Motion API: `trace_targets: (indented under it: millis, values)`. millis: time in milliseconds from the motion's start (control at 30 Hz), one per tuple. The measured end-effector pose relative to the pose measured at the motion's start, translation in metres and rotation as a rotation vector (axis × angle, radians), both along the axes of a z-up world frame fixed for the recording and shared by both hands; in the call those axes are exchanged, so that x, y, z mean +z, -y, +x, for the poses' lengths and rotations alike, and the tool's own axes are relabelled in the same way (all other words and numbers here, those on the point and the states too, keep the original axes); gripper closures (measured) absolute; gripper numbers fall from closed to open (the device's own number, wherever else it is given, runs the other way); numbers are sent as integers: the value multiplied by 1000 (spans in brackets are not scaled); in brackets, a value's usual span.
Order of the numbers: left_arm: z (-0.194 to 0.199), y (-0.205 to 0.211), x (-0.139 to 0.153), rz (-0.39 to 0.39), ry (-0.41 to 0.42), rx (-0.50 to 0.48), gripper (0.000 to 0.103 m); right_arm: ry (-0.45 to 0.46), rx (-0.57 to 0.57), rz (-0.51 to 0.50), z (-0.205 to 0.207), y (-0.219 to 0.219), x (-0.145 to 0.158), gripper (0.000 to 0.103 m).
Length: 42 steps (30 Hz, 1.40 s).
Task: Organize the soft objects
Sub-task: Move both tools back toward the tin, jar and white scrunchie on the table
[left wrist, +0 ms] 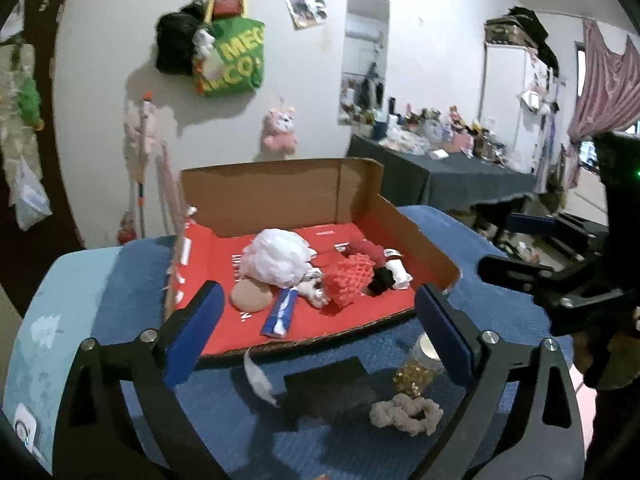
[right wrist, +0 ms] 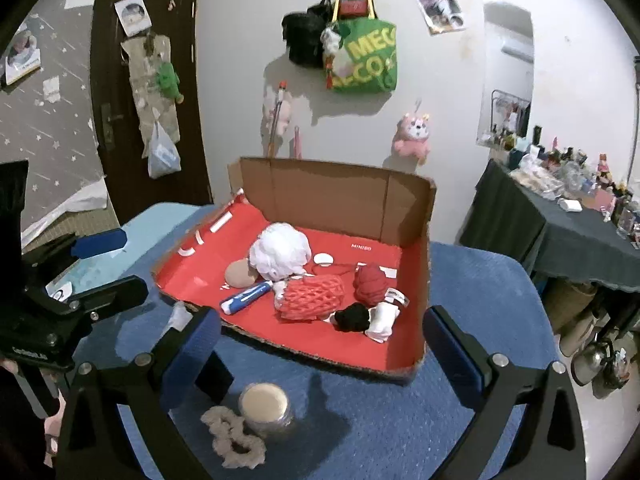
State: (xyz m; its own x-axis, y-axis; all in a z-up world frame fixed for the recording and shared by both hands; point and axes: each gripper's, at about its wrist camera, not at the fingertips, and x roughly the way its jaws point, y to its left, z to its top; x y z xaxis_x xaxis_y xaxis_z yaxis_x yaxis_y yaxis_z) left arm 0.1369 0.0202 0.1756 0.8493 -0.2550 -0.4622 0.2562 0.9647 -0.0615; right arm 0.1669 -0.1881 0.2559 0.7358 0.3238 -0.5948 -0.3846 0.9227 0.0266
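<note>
A: How were the tools set?

B: The left tool (left wrist: pixel 316 328) was spread wide with nothing between its blue pads, and the right tool (right wrist: pixel 320 344) was spread the same way, also bare. Both hung over the blue counter (right wrist: pixel 472 280), pointed at the cardboard box (right wrist: pixel 332 196).

A: What lay in the box?

B: Just ahead of both tools, on its red floor, sat a white puff (left wrist: pixel 278 256), with a tan pad (left wrist: pixel 251 296) touching its near left side and a blue tube (left wrist: pixel 281 312) lying beside that. To the right of the puff lay a red net ball (left wrist: pixel 348 280), a darker red bundle (right wrist: pixel 370 282) behind it, then a black scrunchie (right wrist: pixel 352 317) pressed against a white roll (right wrist: pixel 382 320).

A: And outside the box?

B: A beige scrunchie (left wrist: pixel 406 412) lay on the counter below the right finger of the left tool, touching a jar (right wrist: pixel 267 406) of gold bits. A black square (left wrist: pixel 332 388) sat between the left tool's fingers, with a white scrap (left wrist: pixel 259 376) at its left. The right tool showed at the right edge of the left view.
</note>
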Motion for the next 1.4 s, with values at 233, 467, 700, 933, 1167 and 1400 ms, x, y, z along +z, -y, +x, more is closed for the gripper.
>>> trace_targets:
  millis: [233,467,700,933,1167,1400]
  values:
    - [-38,3,-8,-15,44,41,6,77,-16,16,-49,1,5,0]
    - [-74,8,-26,-15,70,63,6,106,-31,19,-90,1,-12,0]
    - [-92,8,-56,-26,31,58,6,61,-52,24,-111,1,-49,0]
    - [-87,2,-92,-30,-59,76,6,2,-69,16,-113,-3,-90,0]
    - [-80,-8,-108,-41,-107,95,6,-63,-53,27,-105,-7,-116,0]
    - [-56,-36,-100,-46,-134,123,6,-109,-29,24,-94,-14,-126,0]
